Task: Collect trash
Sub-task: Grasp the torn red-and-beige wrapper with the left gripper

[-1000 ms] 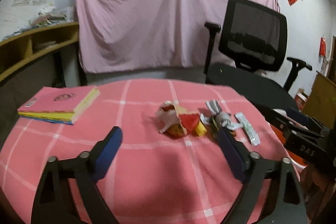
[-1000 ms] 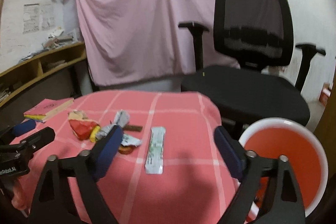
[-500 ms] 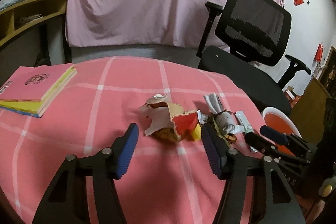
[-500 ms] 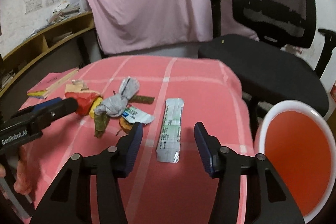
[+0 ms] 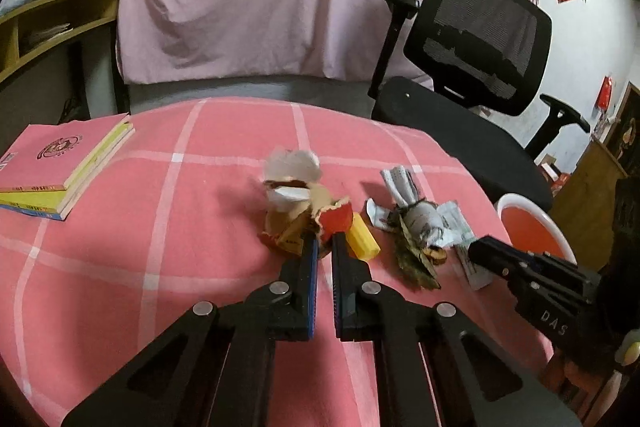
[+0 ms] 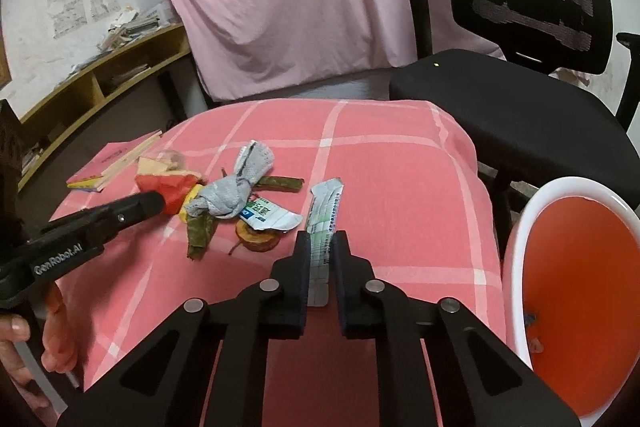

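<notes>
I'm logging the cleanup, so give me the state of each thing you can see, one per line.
Left gripper: shut on the torn red and yellow box.
Right gripper: shut on the long white wrapper.
Gray tissue: crumpled, on the tablecloth.
Small sachet: torn open, lying flat.
Leaf: lying loose.
Bin: open, nearly empty.
Books: closed, stacked.
Chair: unoccupied.

"GenRobot.AI" is read in white on the left tongs (image 6: 160, 203) body; "DAS" is made out on the right tongs (image 5: 476, 251) body. Wrapper print stays illegible.
</notes>
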`<state>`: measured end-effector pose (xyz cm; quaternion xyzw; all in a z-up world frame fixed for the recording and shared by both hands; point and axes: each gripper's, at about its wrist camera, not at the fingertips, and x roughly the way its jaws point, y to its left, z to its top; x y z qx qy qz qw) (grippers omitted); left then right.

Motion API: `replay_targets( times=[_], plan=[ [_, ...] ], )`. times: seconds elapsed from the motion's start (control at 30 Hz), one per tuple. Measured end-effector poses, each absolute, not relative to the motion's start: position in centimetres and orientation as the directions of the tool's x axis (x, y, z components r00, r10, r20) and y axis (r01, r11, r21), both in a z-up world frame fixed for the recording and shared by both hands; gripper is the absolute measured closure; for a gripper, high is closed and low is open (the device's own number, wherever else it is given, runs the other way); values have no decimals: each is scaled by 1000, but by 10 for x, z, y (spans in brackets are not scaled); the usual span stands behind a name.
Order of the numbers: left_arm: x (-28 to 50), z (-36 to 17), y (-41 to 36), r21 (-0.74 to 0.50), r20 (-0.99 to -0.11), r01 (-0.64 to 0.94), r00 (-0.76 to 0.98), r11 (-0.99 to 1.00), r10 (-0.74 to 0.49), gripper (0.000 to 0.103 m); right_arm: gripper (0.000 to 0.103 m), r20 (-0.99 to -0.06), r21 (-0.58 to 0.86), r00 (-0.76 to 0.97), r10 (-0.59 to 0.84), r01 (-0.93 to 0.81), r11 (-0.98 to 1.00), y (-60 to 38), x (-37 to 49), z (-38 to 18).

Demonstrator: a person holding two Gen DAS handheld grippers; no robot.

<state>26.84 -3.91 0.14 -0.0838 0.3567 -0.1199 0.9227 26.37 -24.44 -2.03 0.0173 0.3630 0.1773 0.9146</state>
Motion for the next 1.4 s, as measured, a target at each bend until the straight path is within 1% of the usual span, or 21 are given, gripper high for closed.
replay_targets(
  times=[0.17, 0.5, 0.63, 0.77, 0.8, 0.83, 0.9, 1.0, 1.1, 1.2, 1.4],
  plan=[
    [259, 4, -39, -238, -622, 175, 728, 955, -288, 100, 97, -639, 167, 681, 357, -330, 929, -244, 259, -18],
    [219, 11, -47, -170, -550, 203, 792, 964, -263, 101, 97, -575, 187, 717, 395, -354, 916, -251, 241, -6],
    [210, 9, -52, -150, -562, 211, 785, 966, -259, 101, 97, -576, 200, 717, 391, -341, 919, -255, 241, -7],
    [210, 5, -55, -139, -592, 202, 768, 969, -245, 101, 95, -624, 178, 696, 355, -316, 932, -250, 249, -13],
    [211, 4, -54, -142, -598, 198, 764, 970, -243, 101, 92, -634, 171, 690, 350, -317, 933, -247, 250, -14],
    [211, 2, -53, -148, -602, 194, 761, 970, -244, 101, 83, -641, 166, 684, 349, -321, 932, -246, 251, -15],
    [211, 1, -50, -157, -605, 187, 758, 970, -244, 101, 70, -652, 148, 678, 340, -326, 934, -242, 253, -17],
    [211, -2, -46, -176, -612, 174, 752, 969, -246, 101, 70, -660, 134, 670, 339, -340, 931, -236, 255, -18],
    [211, -2, -43, -191, -615, 168, 748, 967, -251, 101, 70, -703, 109, 641, 308, -331, 937, -231, 262, -27],
    [212, -1, -41, -194, -615, 169, 746, 966, -254, 101, 82, -718, 79, 642, 270, -309, 948, -229, 264, -30],
    [208, 2, -42, -187, -597, 178, 760, 966, -256, 101, 84, -701, 99, 650, 294, -319, 943, -234, 260, -28]
  ],
)
